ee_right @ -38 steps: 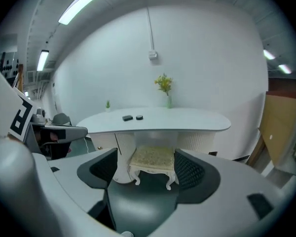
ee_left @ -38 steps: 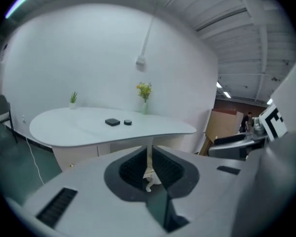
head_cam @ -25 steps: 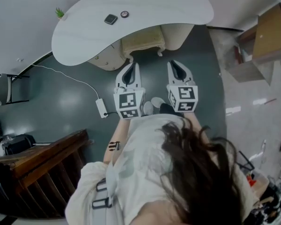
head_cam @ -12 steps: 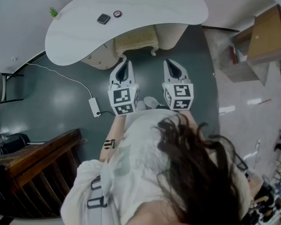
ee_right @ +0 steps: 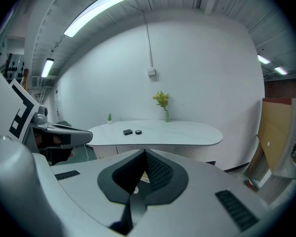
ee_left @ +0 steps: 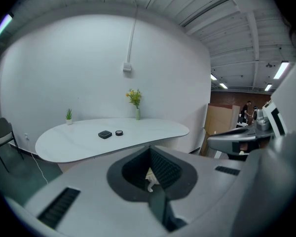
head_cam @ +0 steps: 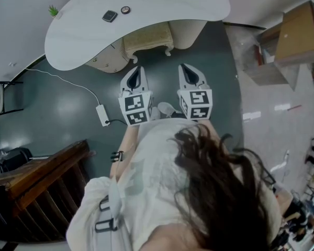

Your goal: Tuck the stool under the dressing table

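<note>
Room: white wall is standing behind the dressing table, and a dark floor is lying under it.
Left jaws: the left gripper is pressing its two jaws together, with nothing between them.
Right jaws: the right gripper is pressing its jaws tight together too, and it is also empty.
Stool: the cream stool is sitting just past both grippers, between two cream drawer blocks. Its back part is hiding under the table top, and its front edge and legs are sticking out.
Gap: a strip of floor is showing between the gripper tips and the stool, so nothing is touching.
Vase: a small vase at the back of the table is holding yellow flowers.
Pot: a tiny pot at the left end is holding a green plant.
Table top: a black square thing and a little round thing are lying side by side.
Cord: a white power strip is lying on the floor, left of the left gripper.
Change: the table and stool are sitting higher in the head view than a second ago, and the strip of floor in front of the grippers is looking wider.
</note>
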Tool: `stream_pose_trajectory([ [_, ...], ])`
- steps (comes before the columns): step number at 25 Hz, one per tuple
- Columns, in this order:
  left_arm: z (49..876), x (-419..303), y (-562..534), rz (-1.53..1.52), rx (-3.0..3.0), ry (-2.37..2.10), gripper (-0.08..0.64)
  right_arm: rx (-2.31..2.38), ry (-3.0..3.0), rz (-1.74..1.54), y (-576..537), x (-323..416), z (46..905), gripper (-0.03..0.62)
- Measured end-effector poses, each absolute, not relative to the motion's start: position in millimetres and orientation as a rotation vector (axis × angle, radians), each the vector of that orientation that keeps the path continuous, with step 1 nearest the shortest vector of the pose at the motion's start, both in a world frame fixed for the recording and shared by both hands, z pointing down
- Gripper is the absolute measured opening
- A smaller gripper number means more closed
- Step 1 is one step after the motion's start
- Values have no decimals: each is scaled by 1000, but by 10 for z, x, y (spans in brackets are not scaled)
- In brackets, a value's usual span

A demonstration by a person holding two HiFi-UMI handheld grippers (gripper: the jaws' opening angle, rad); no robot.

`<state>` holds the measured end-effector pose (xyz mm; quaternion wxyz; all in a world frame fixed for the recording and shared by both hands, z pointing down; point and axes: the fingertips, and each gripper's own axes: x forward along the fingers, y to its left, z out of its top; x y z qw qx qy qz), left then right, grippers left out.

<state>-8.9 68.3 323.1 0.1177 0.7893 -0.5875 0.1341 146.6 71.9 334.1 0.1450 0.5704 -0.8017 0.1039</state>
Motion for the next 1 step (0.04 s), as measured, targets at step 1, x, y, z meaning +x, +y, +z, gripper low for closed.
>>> stream_pose_trajectory([
  [1, 3241, -96, 675, 393, 2302, -1721, 5, 1640, -2308, 299, 719, 1459, 3354, 5],
])
